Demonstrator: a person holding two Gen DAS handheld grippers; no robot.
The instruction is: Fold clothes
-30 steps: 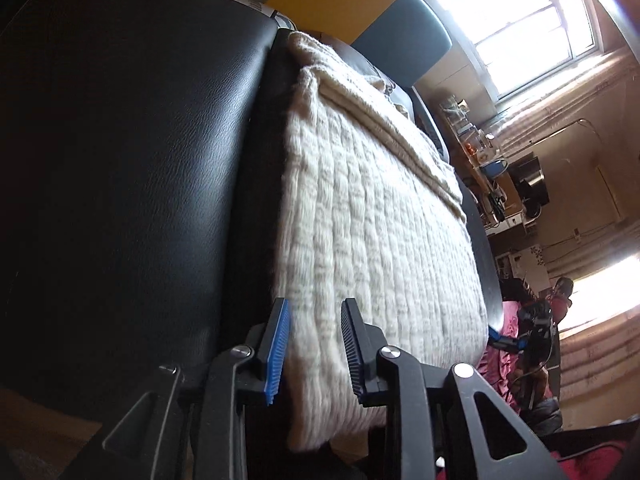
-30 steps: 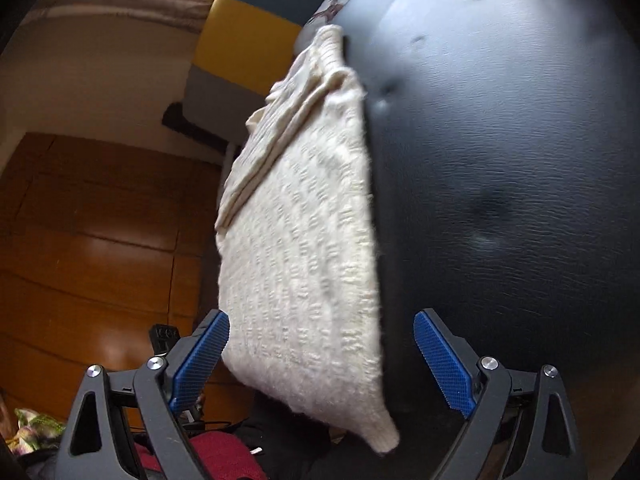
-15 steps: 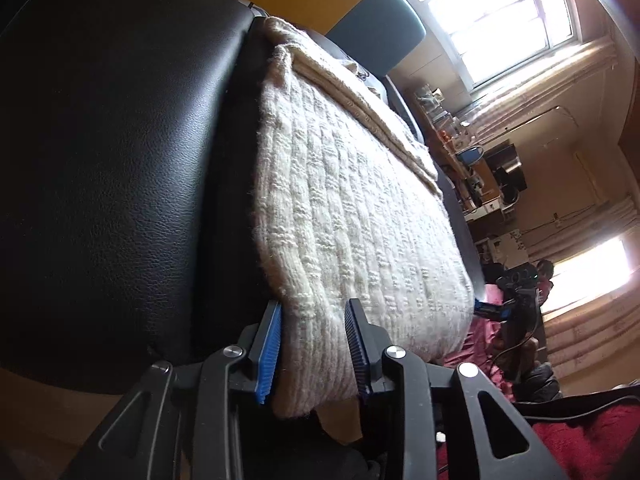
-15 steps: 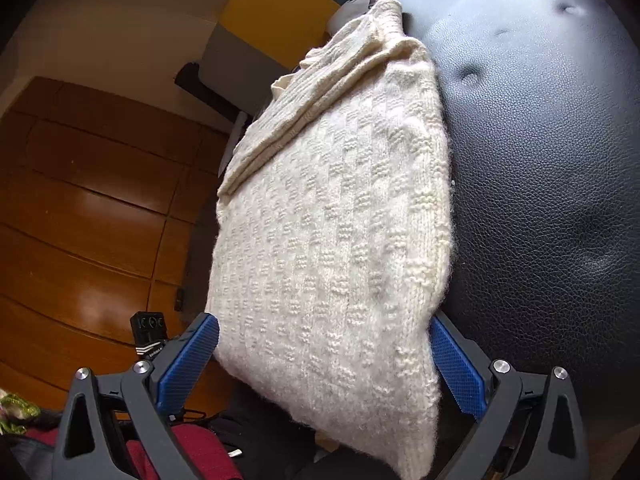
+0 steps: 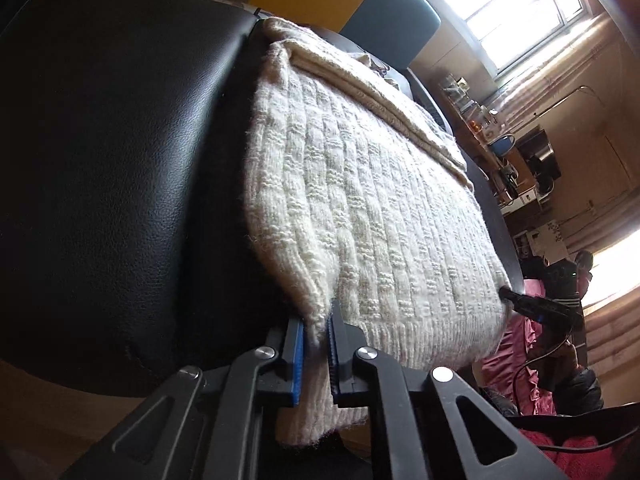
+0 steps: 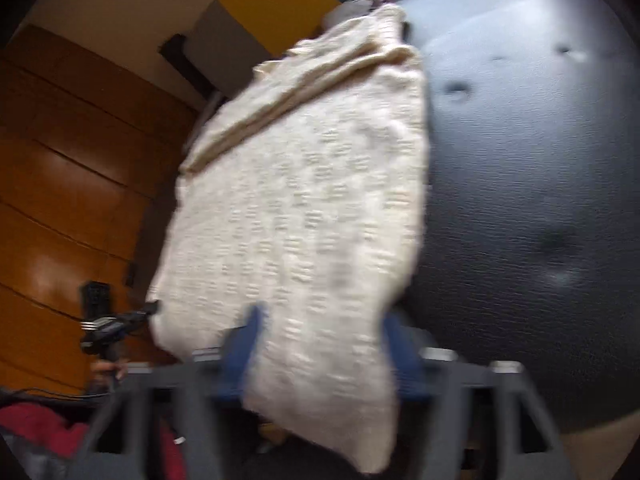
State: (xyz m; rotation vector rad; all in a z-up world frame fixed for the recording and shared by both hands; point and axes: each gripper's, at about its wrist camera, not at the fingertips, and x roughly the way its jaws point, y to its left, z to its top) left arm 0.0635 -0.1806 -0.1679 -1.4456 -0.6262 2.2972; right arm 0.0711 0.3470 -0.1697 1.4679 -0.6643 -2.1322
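Black leather seat (image 5: 112, 168) filling the view, cream knitted sweater (image 5: 360, 208) spread flat across it, already folded narrow, near edge hanging off the front. Thick, soft, floppy wool; sure to sag between two grips, stretchy rather than slippery, nothing fragile. Best taken at both near corners, through all layers. Left tool (image 5: 316, 344) closing, blue pads already pinching the left near corner. Right tool (image 6: 320, 344) blurred, closing too, fabric bunched between its pads at the other near corner. Likely set for lifting that hem up and over towards the far end.
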